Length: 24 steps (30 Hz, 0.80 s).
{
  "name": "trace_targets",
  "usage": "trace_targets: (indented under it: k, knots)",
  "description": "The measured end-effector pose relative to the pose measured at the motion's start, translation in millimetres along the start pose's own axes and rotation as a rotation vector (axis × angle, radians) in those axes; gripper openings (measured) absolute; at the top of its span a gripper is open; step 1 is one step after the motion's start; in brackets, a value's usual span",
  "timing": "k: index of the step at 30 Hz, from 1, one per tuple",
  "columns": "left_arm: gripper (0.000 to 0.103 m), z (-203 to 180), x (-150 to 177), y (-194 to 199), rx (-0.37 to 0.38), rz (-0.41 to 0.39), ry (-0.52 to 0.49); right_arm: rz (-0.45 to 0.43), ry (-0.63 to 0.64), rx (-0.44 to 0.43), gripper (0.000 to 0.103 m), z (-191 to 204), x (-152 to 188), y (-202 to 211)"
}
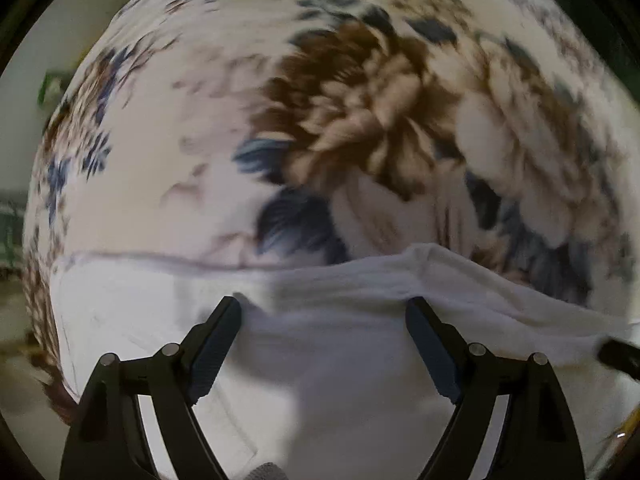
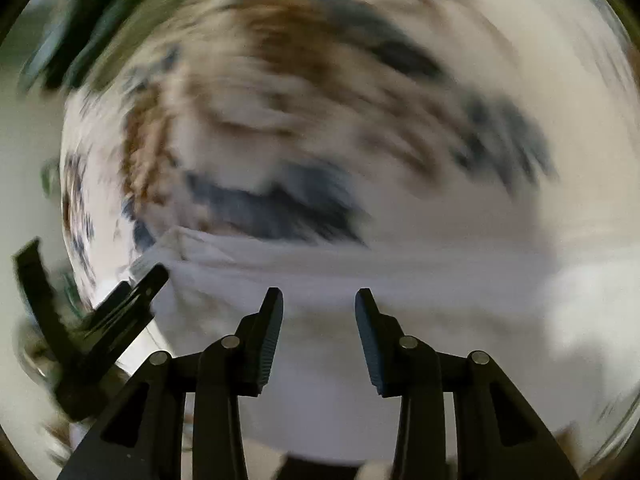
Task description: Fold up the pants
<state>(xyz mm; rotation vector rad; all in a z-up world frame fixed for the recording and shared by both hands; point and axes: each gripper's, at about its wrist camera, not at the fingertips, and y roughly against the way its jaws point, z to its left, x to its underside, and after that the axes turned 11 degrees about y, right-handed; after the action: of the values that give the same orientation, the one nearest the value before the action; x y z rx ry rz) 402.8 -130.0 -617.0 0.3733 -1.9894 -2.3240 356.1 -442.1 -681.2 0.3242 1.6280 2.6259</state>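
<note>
- Two hand-held grippers were over the white pants [image 1: 340,360], one in each of the person's hands.
- The pants lay on a bed cover [image 1: 168,152] with big brown and blue flowers on it.
- The left hand-held gripper [image 1: 324,308] was wide open, and nothing was between its two fingers.
- Its dark blue pads [image 1: 218,340] were right over the white cloth, near a thick, rolled edge of the pants.
- The pants filled the low part of the left wrist view, and the flowers filled the top part.
- The right hand-held gripper [image 2: 319,300] was open too, with a smaller gap, and it held nothing.
- White cloth [image 2: 340,360] showed under and between its fingers.
- The right wrist view was very blurry, so the flowers looked smeared.
- The left hand-held gripper [image 2: 100,320] showed at the left side of the right wrist view, just beside the edge of the pants.
- A bit of black from the other gripper showed at the far right of the left wrist view.
</note>
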Motion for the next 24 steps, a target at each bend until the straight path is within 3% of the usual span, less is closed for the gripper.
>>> trace_targets:
  k: [3,6,7,10,11,16,18,19,20,21,24]
  knots:
    - [0.088,-7.2,-1.1,-16.6,-0.023,0.012,-0.001,-0.024,-0.219,-0.147,0.040,-49.3,12.2,-6.8]
    - [0.091,-6.4,1.2,-15.3,-0.026,0.002,0.004,-0.062,-0.400,-0.212,0.040,-80.0,14.4,-11.1]
    - [0.091,-5.4,2.4,-14.8,-0.026,-0.001,0.004,-0.058,-0.453,-0.219,0.040,-81.3,13.6,-20.7]
    - [0.091,-5.8,3.9,-13.8,-0.042,-0.013,-0.003,-0.038,-0.575,-0.137,0.005,-90.8,24.9,-28.5]
    - [0.091,-7.2,6.0,-12.7,-0.051,-0.016,-0.008,-0.041,-0.583,-0.124,0.001,-92.8,26.5,-26.1]
    - [0.091,-6.5,8.8,-13.9,-0.056,-0.016,-0.009,-0.103,-0.516,-0.103,0.000,-78.9,26.2,-4.2]
    - [0.091,-6.4,8.4,-12.0,-0.061,-0.025,-0.011,-0.043,-0.514,-0.150,0.003,-78.2,24.3,-3.9]
    - [0.091,-7.4,4.1,-10.4,-0.065,-0.029,-0.014,-0.016,-0.526,-0.174,0.016,-78.1,21.1,-7.0]
    - [0.091,-8.4,5.7,-8.8,-0.070,-0.034,-0.015,0.002,-0.549,-0.199,0.042,-79.9,19.0,-10.2]
    - [0.091,-8.5,5.9,-8.1,-0.072,-0.036,-0.013,0.000,-0.572,-0.198,0.047,-74.7,16.8,-17.7]
    - [0.091,-8.3,5.4,-5.7,-0.073,-0.039,-0.001,0.034,-0.620,-0.161,0.047,-78.7,11.4,-33.1]
